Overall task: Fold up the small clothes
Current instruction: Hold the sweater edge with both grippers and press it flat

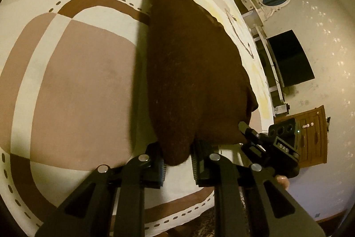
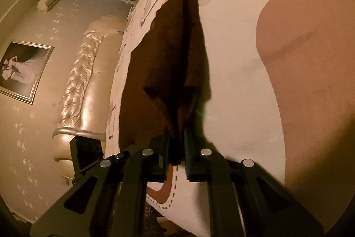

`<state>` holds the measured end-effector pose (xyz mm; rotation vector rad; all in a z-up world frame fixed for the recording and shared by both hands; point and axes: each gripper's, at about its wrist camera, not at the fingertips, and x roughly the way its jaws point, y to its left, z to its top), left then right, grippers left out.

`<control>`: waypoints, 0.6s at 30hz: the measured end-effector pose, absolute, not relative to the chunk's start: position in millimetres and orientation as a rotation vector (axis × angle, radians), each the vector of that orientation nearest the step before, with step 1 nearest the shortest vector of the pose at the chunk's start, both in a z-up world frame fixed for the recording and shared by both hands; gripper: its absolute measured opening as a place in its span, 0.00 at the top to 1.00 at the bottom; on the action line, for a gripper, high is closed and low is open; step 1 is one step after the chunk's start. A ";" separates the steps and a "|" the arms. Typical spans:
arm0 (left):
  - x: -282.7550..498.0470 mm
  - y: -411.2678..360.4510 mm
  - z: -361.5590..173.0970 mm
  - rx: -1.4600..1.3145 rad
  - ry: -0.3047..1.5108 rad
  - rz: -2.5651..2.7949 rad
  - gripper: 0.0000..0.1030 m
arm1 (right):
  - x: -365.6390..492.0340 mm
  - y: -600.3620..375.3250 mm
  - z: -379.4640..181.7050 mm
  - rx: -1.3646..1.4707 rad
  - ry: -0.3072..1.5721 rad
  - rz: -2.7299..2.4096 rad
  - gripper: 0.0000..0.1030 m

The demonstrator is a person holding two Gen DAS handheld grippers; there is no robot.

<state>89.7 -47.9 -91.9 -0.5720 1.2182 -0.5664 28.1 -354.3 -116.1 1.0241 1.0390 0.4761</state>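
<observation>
Between the jaws of the left gripper: one near corner of a dark brown fuzzy garment, pinched, pads pressed into the pile. Between the jaws of the right gripper: the other near corner of the same garment, clamped narrow, with what looks like two layers running away side by side in the right wrist view.

Item: garment, small, doubled lengthwise by appearance; near end raised off the surface in both grips, far end trailing toward the patterned bedspread. Whether the far edge rests flat cannot be told.

Surface: bedspread, cream with mauve and brown shapes.

Surroundings: tufted headboard, framed picture, wooden cabinet, dark screen.

Progress, as judged: one fold apparently made; garment not yet laid down; a cross fold and final flattening seem to be left.
</observation>
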 end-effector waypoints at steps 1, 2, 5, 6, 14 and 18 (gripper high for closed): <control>90.2 -46.8 -92.3 -0.567 1.218 -0.567 0.82 | 27.8 -355.5 -116.8 1.026 1.038 0.476 0.90; 90.9 -46.8 -92.4 -0.564 1.218 -0.567 0.82 | 27.6 -355.7 -117.2 1.027 1.037 0.476 0.90; 91.0 -46.9 -92.6 -0.562 1.216 -0.567 0.82 | 27.4 -355.4 -118.6 1.031 1.036 0.472 0.90; 91.2 -47.0 -93.2 -0.561 1.215 -0.566 0.82 | 27.2 -352.0 -115.9 1.033 1.035 0.471 0.90; 89.3 -46.3 -93.9 -0.562 1.216 -0.566 0.82 | 27.9 -357.4 -121.8 1.049 1.035 0.476 0.90; 88.4 -45.3 -93.8 -0.559 1.213 -0.565 0.82 | 27.1 -357.8 -122.7 1.055 1.033 0.478 0.90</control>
